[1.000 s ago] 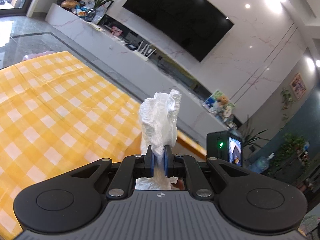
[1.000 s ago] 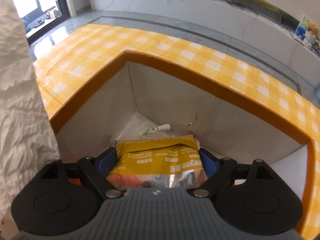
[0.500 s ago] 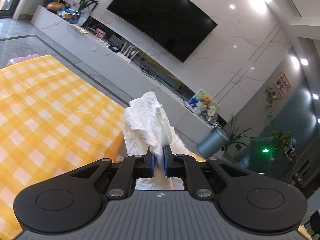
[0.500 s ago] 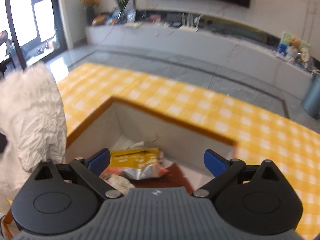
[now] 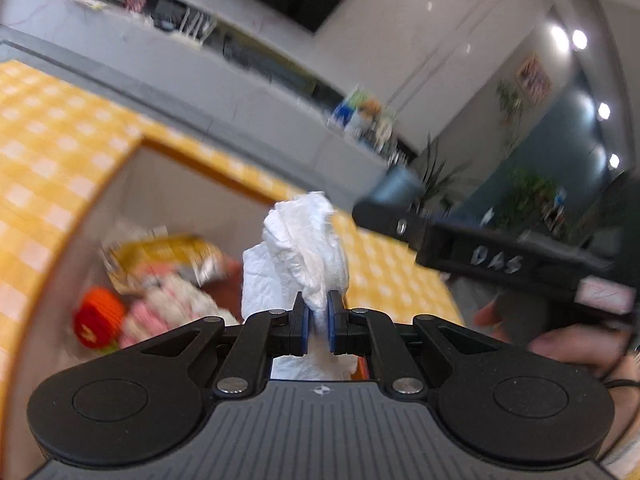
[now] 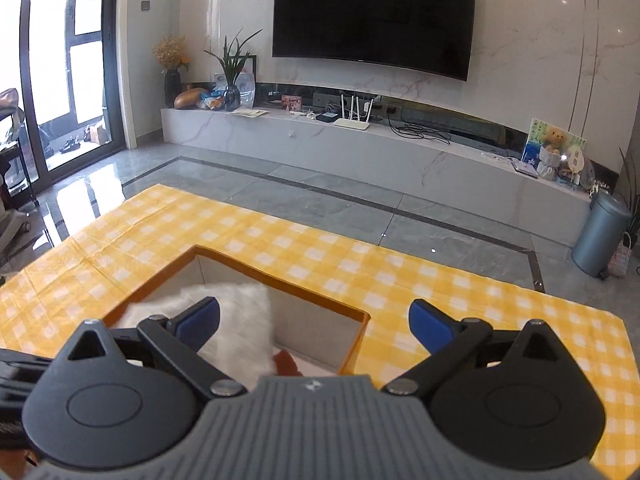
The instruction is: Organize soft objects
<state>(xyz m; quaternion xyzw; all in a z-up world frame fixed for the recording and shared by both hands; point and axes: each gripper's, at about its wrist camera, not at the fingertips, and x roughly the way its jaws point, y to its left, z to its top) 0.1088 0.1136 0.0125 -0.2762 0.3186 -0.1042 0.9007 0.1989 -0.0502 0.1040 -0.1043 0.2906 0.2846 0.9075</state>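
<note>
A: Starting at the left of the left wrist view, what can be made out in the box (image 5: 100,208)?

B: Not much sharply; the view is smeared by motion. A red and orange soft thing (image 5: 98,322) lies low at the left, a pink and white bundle (image 5: 160,312) sits just beside it, and a yellow packet (image 5: 160,256) lies behind them. Print on the packet cannot be read.

A: And the middle?

B: The left tool (image 5: 316,322) is pressed together, pinching a crumpled white tissue (image 5: 300,248) that stands up above the box opening. The tissue's lower end is hidden behind the tool's body.

A: To the right?

B: A black bar of the other device crosses the frame, with a hand (image 5: 576,344) under it, cut off by the edge.

A: What does the right wrist view give?

B: The box (image 6: 280,284) sits on the table's yellow checked cloth (image 6: 400,264). The tissue (image 6: 236,320) shows as a white blurred patch inside the opening, partly covered by the left blue finger (image 6: 200,318). The right tool (image 6: 314,326) is spread wide with nothing between its fingers. A reddish scrap beneath it cannot be identified.
</note>
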